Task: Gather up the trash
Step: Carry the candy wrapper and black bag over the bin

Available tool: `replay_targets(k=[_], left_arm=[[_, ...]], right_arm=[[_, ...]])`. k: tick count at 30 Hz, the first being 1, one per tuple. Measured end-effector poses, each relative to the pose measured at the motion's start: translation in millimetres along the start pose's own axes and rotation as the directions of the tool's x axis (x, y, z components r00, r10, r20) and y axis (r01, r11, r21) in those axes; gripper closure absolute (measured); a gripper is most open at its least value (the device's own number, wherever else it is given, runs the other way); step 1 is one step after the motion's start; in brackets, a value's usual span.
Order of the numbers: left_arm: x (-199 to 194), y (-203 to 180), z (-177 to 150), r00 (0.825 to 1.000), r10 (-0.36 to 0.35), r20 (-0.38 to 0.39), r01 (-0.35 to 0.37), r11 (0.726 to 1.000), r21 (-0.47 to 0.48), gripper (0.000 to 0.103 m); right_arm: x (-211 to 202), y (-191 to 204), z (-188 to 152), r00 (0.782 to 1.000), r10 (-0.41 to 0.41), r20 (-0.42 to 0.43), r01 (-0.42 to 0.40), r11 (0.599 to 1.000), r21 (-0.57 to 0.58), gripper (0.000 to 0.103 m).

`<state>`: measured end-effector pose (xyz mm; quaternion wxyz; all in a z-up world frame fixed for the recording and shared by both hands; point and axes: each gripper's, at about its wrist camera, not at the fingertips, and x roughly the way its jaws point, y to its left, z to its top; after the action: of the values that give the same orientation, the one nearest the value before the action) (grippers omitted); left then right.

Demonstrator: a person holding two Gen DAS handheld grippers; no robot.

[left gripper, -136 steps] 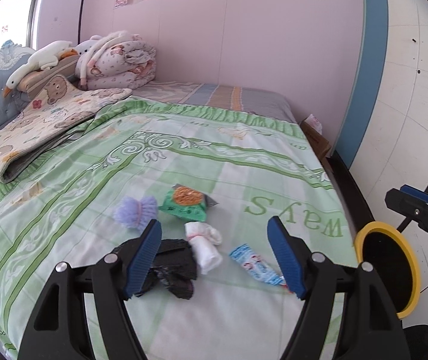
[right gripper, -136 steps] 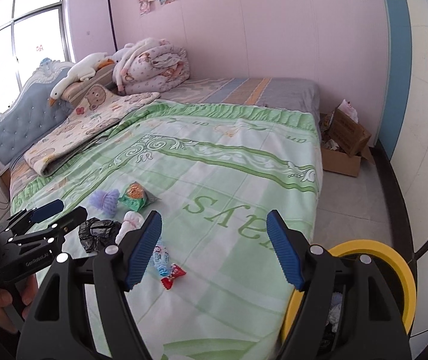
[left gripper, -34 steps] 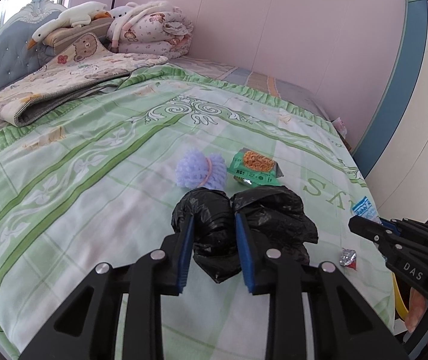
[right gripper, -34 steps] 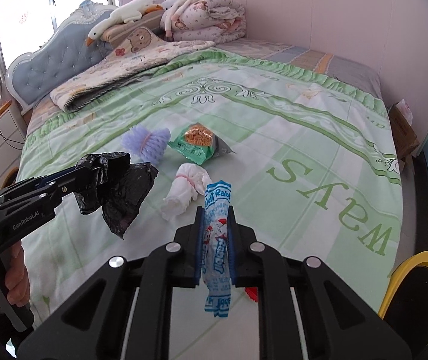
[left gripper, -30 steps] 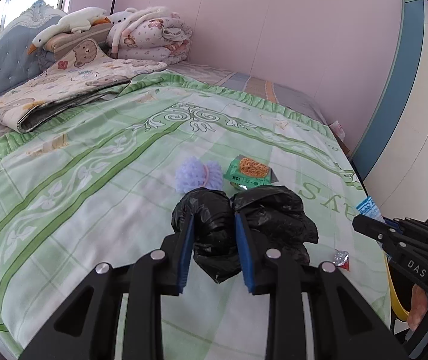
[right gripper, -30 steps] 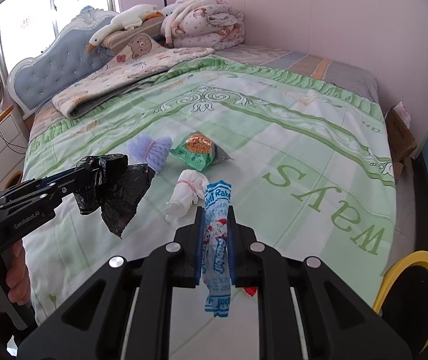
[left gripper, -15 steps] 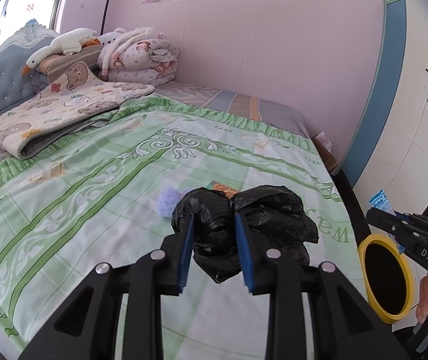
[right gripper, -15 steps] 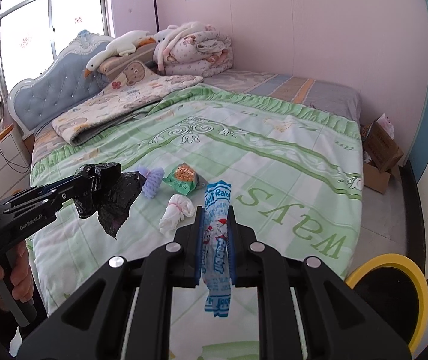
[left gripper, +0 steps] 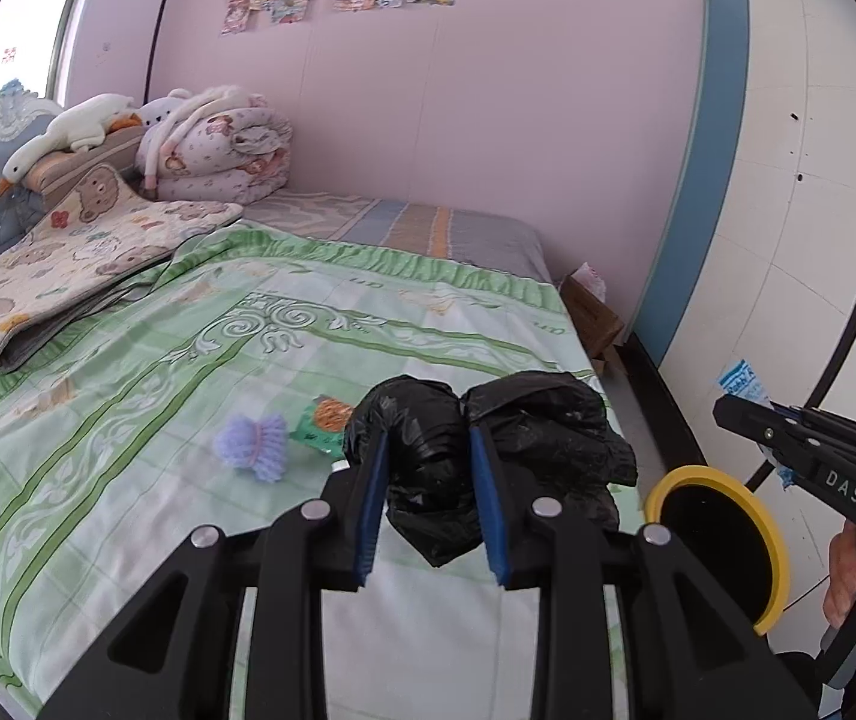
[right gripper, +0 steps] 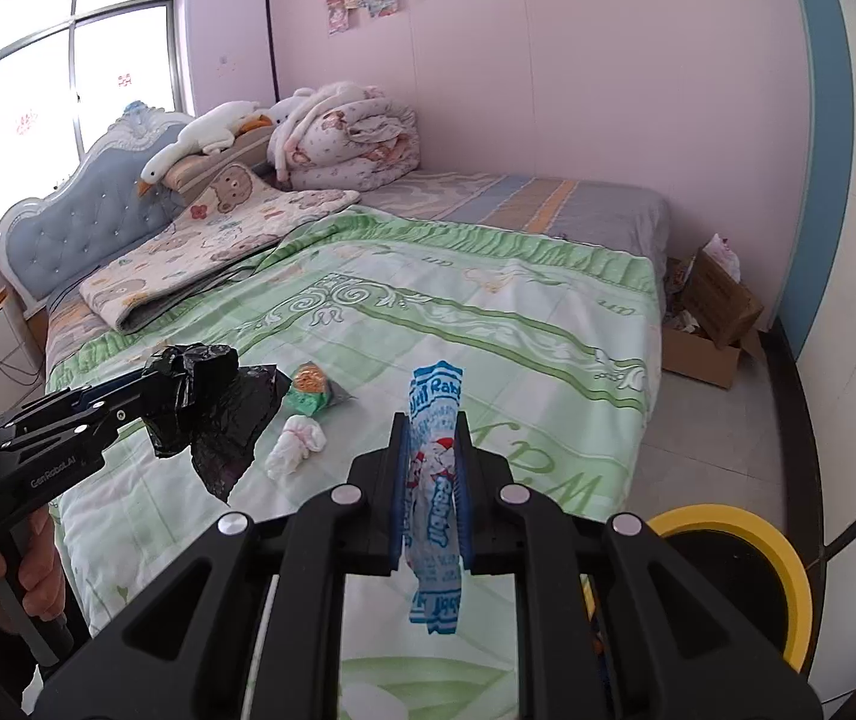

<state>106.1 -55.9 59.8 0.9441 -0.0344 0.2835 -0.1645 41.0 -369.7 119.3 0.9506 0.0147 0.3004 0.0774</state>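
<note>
Both loads are hanging clear of the bed: left gripper (left gripper: 430, 495) is pinching the black bag (left gripper: 487, 450), right gripper (right gripper: 430, 510) is clamping the blue wrapper (right gripper: 435, 498) upright, and is sitting nearer the yellow-rimmed bin (right gripper: 787, 564), low right.

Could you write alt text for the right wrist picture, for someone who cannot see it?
The right gripper pinches a blue and white wrapper above a green bedspread. At left, the left gripper holds a crumpled black bag; a yellow-rimmed bin stands on the floor at lower right.
</note>
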Motion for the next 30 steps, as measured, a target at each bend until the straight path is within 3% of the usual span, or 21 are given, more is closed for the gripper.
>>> replay_targets(k=[17,30], left_arm=[[18.4,-85.6,3.1,0.993,-0.116,-0.027,0.118,0.989,0.087,0.077],[49.0,-155.2,-5.9,0.977,-0.196,-0.089,0.207,0.967,0.150,0.077]], right_arm=[[-41.9,-80.1,-11.9,0.995,-0.097,0.022,0.095,0.991,0.090,0.090],[-53.6,-141.0,-33.8,0.988,-0.156,0.003,0.153,0.975,0.159,0.090]])
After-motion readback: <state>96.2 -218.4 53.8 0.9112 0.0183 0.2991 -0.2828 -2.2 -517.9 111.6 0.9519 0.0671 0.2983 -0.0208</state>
